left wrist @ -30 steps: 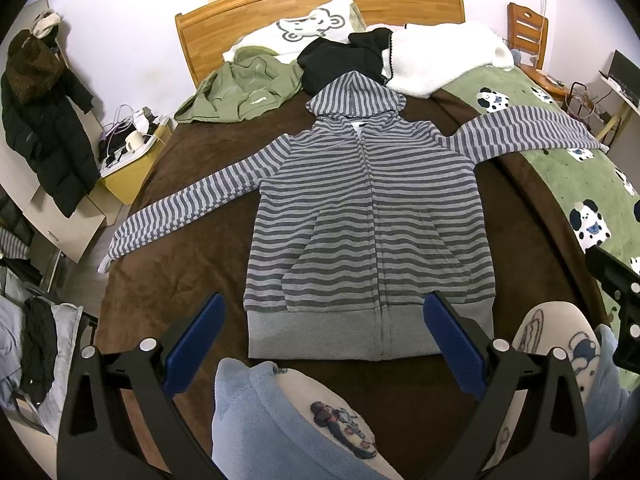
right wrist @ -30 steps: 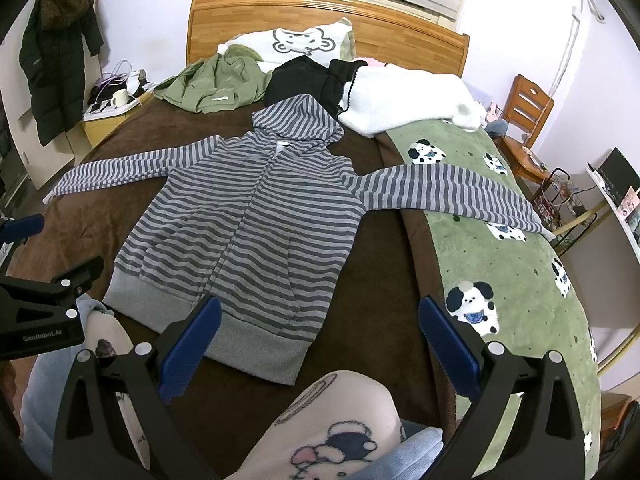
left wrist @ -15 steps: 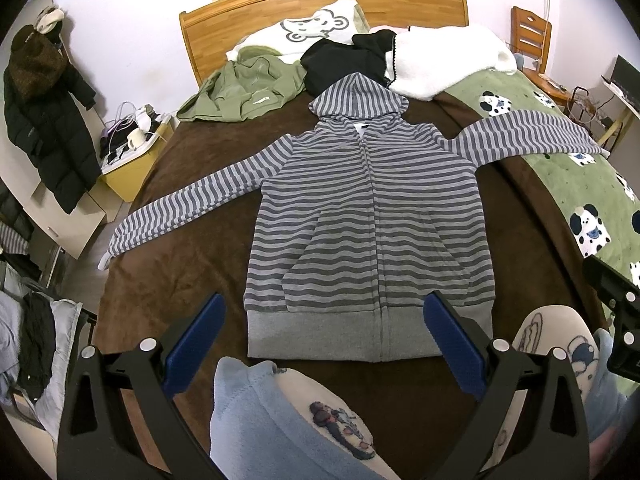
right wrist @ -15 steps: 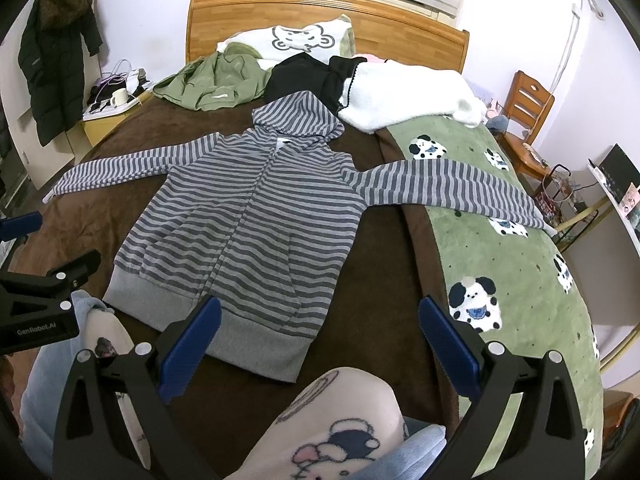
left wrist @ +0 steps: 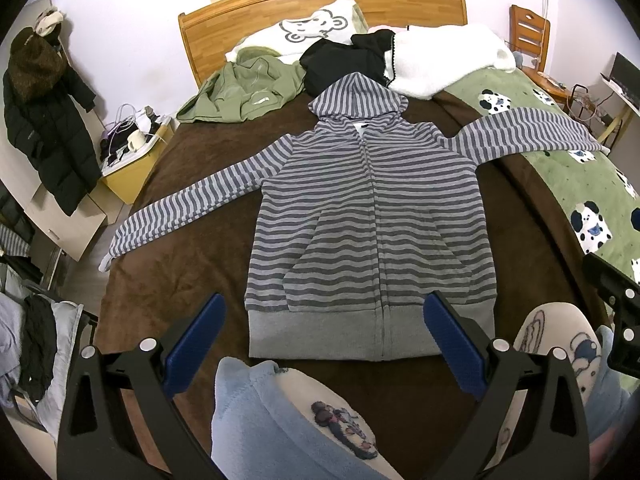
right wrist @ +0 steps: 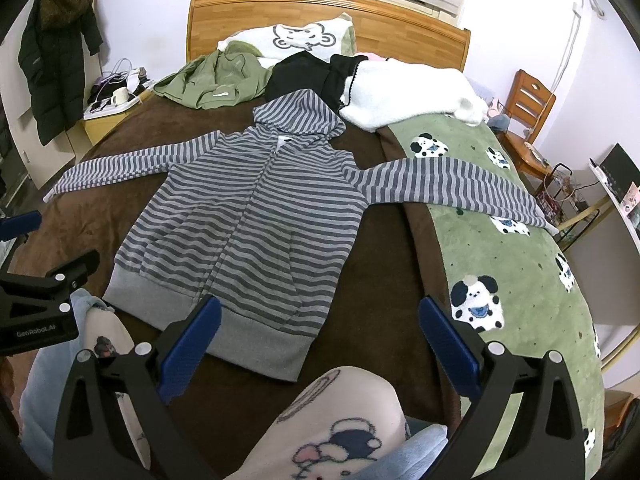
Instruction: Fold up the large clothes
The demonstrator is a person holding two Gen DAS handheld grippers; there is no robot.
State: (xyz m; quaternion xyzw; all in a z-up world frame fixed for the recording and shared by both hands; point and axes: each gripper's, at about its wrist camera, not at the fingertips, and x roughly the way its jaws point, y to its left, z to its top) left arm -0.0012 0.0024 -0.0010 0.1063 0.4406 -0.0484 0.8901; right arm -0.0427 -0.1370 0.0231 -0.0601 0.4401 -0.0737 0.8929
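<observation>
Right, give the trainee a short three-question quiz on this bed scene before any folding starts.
1. True or false: the grey striped zip-up hoodie lies flat with both sleeves spread out.
2. Which surface does the hoodie's far sleeve end rest on: A) brown blanket, B) green dog-print blanket, C) white fleece?
3. Fill in: both the left gripper and the right gripper are ____ and hold nothing.

Key: 1 true; 2 B; 3 open.

Grey-striped knit cloth hoodie (left wrist: 368,216), matt and ribbed at hem, on plush brown blanket (left wrist: 180,264); glossy varnished wooden headboard (left wrist: 320,4).
</observation>
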